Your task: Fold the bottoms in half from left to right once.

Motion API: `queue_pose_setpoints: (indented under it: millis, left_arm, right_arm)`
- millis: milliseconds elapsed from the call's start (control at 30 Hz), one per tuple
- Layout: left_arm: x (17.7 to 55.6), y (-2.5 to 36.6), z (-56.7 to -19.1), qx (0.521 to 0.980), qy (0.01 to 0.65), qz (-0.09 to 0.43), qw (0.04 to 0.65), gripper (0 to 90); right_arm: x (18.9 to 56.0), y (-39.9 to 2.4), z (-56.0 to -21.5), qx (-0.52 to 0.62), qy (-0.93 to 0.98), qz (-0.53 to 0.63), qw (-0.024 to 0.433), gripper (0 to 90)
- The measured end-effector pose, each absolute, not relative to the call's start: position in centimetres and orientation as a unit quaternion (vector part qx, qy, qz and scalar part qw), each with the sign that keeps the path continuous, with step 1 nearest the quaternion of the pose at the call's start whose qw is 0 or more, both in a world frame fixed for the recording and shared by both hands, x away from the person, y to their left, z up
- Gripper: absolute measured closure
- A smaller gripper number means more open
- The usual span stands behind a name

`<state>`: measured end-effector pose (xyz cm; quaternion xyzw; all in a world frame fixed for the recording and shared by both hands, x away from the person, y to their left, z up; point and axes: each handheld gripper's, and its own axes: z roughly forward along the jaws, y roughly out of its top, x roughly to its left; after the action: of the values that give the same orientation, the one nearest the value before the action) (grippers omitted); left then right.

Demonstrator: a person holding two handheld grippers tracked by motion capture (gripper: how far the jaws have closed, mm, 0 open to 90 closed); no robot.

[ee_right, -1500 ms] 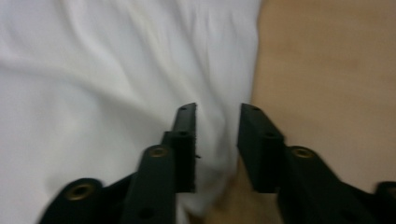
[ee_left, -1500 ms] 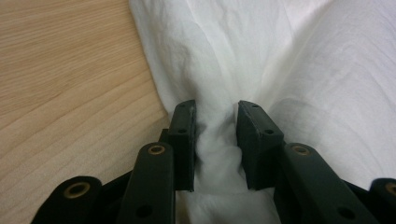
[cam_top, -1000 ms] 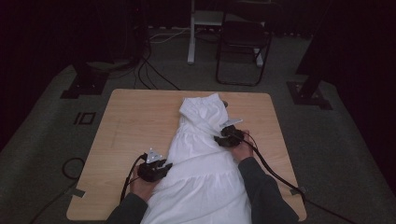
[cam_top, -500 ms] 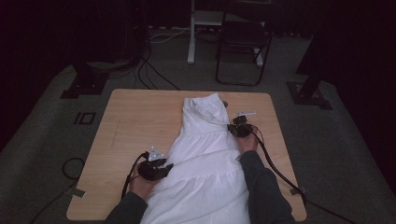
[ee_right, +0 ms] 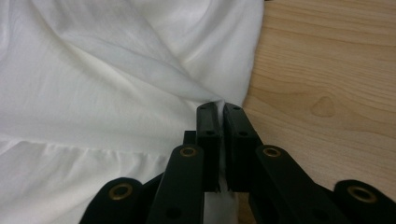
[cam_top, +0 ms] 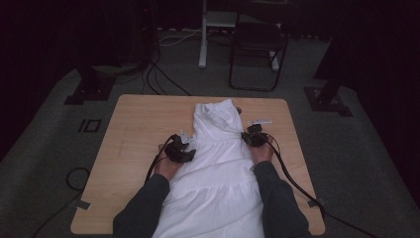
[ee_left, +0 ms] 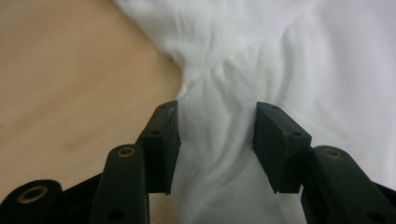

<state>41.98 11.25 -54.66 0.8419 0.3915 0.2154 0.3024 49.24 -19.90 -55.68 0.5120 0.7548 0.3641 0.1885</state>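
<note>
A white tiered dress point(cam_top: 218, 163) lies lengthwise down the middle of the wooden table point(cam_top: 143, 119), its narrow top at the far end. My left gripper point(cam_top: 184, 151) sits at the dress's left edge near the waist. Its jaws have just been opening and stand apart, with a fold of white cloth point(ee_left: 217, 126) lying loose between the pads point(ee_left: 161, 135). My right gripper point(cam_top: 250, 135) rests at the dress's right edge, shut on a pinch of the white fabric point(ee_right: 221, 106), beside bare wood point(ee_right: 322, 93).
A small white scrap point(cam_top: 261, 122) lies on the table just beyond the right gripper. Cables trail from both grippers over the table's near edge. A chair point(cam_top: 257, 44) and stand legs sit on the dark floor behind the table.
The left hand slid up the dress's left edge toward the waist, and its jaws opened. The right hand moved outward to the dress's right edge and closed on the fabric.
</note>
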Motion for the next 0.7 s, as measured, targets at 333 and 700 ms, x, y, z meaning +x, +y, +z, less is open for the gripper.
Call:
queue_pose_setpoints:
  millis: [333,700]
  left_arm:
    - [38.4,13.5,-55.5,0.819,0.417,0.176,0.352,55.7]
    - [33.5,15.1,-56.2,0.819,0.398,0.178,0.374,55.9]
  right_arm:
    - [46.4,-19.5,-56.0,0.479,0.771,0.375,0.187,85.8]
    - [39.9,-19.5,-56.0,0.427,0.808,0.38,0.144,86.4]
